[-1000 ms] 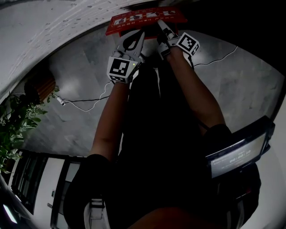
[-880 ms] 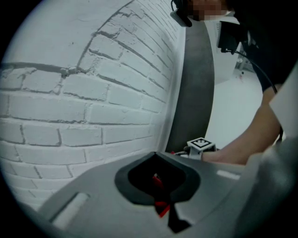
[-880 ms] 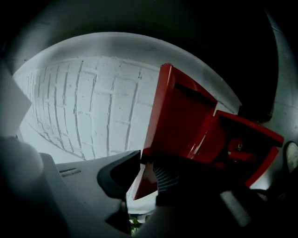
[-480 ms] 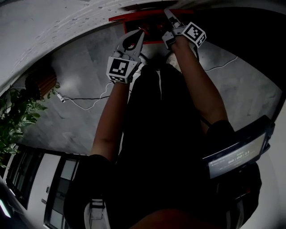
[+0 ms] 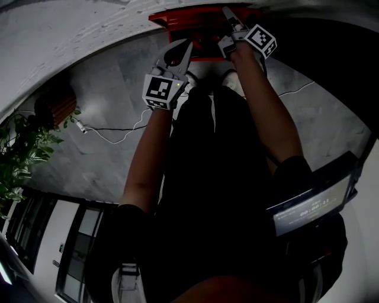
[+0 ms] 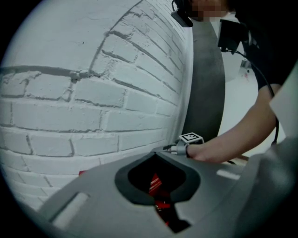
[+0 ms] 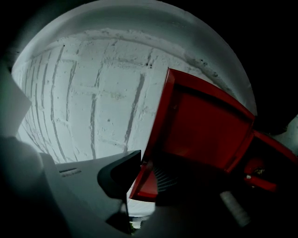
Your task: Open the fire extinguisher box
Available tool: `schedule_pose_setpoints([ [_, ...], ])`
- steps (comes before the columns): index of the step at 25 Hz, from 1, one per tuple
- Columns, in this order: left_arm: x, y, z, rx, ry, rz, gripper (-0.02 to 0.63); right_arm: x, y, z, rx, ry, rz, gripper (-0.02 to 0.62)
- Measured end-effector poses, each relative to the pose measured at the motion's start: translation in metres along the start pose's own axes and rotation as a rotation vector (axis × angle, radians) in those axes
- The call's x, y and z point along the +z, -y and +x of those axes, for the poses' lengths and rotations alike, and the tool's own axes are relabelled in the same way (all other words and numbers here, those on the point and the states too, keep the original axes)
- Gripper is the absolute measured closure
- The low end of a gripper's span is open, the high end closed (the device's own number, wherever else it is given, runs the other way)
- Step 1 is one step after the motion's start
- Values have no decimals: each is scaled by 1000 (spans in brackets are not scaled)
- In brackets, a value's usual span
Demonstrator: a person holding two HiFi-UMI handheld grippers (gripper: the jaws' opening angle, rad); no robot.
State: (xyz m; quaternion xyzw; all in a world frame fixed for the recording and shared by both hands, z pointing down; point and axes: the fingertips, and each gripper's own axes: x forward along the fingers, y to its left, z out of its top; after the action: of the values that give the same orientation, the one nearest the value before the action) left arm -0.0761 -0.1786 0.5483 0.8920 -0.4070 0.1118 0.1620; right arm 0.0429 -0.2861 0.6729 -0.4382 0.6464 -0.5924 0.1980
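Note:
The red fire extinguisher box [image 5: 189, 21] stands on the floor against the white brick wall. Its lid [image 7: 205, 125] is swung partway up, with the dark inside showing below it. My right gripper [image 5: 228, 13] is shut on the lid's front edge [image 7: 139, 179], which sits between the jaws. Something red with a metal fitting [image 7: 257, 173] shows inside the box. My left gripper [image 5: 186, 46] hovers just in front of the box with its jaws together and nothing held. In the left gripper view, red shows through the gap behind its closed jaws [image 6: 157, 155], and the right gripper's marker cube [image 6: 191, 138] is beyond.
The white brick wall [image 6: 93, 93] rises right behind the box. A white cable [image 5: 112, 131] trails over the grey tiled floor. A potted plant [image 5: 23, 154] and a brown object [image 5: 53, 106] stand at the left. A device with a lit screen [image 5: 311, 204] hangs at the person's right side.
The lid, lying flat with its printed top showing a second ago, has been lifted by the right gripper, which moved up and toward the wall. The left gripper has hardly moved.

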Motion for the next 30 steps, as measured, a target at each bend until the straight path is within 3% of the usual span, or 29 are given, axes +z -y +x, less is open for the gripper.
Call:
schedule_pose_setpoints([
  [9,3,-3,-2,-6,-10,5,604,2,-4,7,5,-30,-53,508],
  [12,4,-2,-3,-4,-9,3,604,-4,0,3,6,-52,-72,426],
  [14,4,-2,-3,-7,-7,4,604,-7,3,-2,16,-64,-70,431],
  [17,9,5,-6,-17,-3,5,604,-14,-15,-20,71,-96,-121,498],
  [19,16,12,-13,-25,5,-4,604,-17,-43,-38,125,-128,-195,554],
  [22,31,21,-24,-37,22,-11,604,-19,-89,-65,202,-164,-333,577],
  [30,82,56,-74,-90,85,22,604,-41,-219,-133,419,-246,-884,588],
])
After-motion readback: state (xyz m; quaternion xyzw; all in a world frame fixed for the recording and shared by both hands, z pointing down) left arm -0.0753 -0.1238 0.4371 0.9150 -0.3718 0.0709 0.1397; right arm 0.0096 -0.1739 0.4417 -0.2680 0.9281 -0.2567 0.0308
